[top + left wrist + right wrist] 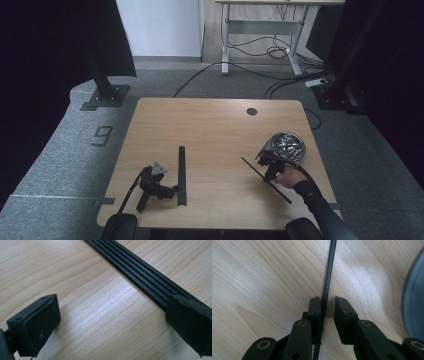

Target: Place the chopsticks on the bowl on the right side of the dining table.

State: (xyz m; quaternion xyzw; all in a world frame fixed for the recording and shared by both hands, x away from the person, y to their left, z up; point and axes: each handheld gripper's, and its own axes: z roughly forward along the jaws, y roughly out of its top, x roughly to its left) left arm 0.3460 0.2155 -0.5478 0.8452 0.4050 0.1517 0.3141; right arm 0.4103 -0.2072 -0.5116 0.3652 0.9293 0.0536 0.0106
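Right gripper straddles a thin black rod, its 2 black jaws nearly closed around it. In the right gripper view the left jaw lies against the rod's side, while a narrow strip of table still shows between the rod and the right jaw, so I judge the grip not yet complete: the pads do not squeeze from both sides.

The rod's long axis runs straight up that view, away from the tool and in line with the jaws' reach, which means the jaws meet it squarely across its thin width. In the high view the same rod lies flat on the wooden table, slanting from the near right toward the middle, and the right gripper sits over its middle part, held by the person's hand. This hand is plainly the nearer of the 2 to the rod.

Just beyond the right gripper sits a shiny metal bowl, close to the rod's far side, so any lift should probably go up and away from it.

Well apart on the left, the left gripper rests on the table with jaws wide and nothing between them, 1 jaw beside a flat ribbed black strip. That strip runs lengthwise away from the person.
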